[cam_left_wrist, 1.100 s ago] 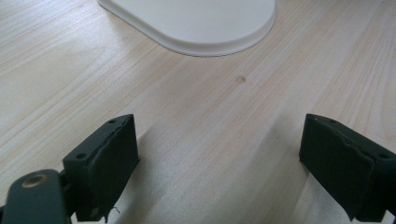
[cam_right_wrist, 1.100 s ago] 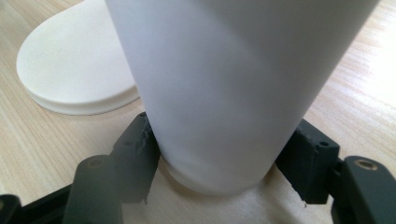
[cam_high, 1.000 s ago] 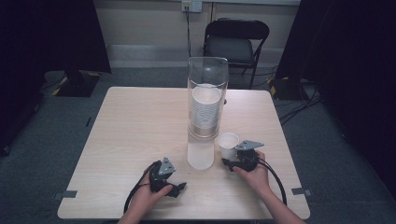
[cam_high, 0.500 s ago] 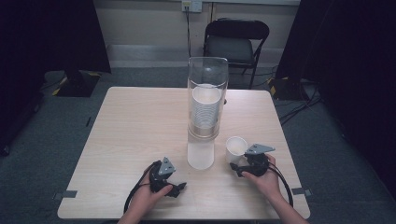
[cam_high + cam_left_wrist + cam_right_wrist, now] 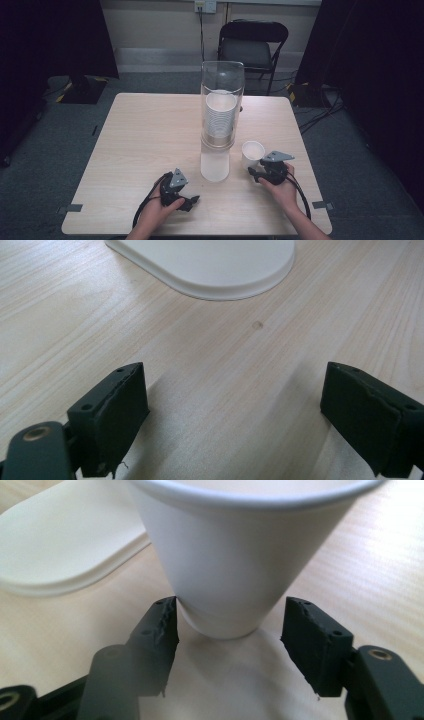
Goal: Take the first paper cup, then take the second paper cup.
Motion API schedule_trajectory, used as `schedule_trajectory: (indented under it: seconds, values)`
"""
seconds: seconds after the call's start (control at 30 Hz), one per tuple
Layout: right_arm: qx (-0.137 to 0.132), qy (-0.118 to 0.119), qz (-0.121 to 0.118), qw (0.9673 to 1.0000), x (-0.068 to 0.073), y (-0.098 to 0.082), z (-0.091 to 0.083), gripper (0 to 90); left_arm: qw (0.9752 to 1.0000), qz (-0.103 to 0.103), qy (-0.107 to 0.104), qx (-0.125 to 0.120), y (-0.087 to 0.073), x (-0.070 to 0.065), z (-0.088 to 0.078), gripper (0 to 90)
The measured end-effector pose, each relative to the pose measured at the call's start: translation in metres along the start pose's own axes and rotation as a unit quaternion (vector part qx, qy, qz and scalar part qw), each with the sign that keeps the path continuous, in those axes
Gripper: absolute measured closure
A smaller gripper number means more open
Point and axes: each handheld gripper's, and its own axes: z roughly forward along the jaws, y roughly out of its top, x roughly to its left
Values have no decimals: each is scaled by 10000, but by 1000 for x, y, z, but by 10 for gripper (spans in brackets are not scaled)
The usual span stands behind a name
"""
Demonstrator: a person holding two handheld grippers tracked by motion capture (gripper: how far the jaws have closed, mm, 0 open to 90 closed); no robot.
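A black folding chair (image 5: 253,47) stands behind the table (image 5: 140,145) on grey carpet (image 5: 50,150).
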Motion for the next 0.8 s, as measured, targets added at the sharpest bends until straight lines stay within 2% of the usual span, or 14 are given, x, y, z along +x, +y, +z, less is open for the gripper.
schedule_trajectory:
  seconds: [0.13, 0.23, 0.3, 0.37, 0.57, 0.6, 0.67, 0.8]
  values:
    - [41, -136, 124, 9998, -7, 8, 10, 396, 10000, 0, -3, 2, 0, 0, 0, 111]
    - [-33, -259, 175, 9995, -13, 13, 13, 400, 10000, 2, -7, 4, 0, 0, 0, 111]
    - [66, -306, 163, 9994, -17, 15, 16, 364, 10000, 2, -6, 4, 0, 0, 0, 111]
    - [8, -291, 288, 9992, -18, 15, 14, 304, 10000, 3, -9, 7, 0, 0, 0, 110]
    - [35, -85, 197, 9998, -2, 12, -1, 178, 10000, 16, 21, 70, 0, 0, -1, 110]
    - [46, -19, 144, 9999, 2, 11, -4, 167, 10000, -3, -8, -2, 0, 0, 0, 110]
    - [5, 67, 41, 10000, 12, 11, -10, 166, 10000, 4, -4, 10, 0, 0, 0, 110]
    - [-129, 383, -190, 9990, 30, 17, -18, 181, 10000, 0, -15, 10, 0, 0, 0, 109]
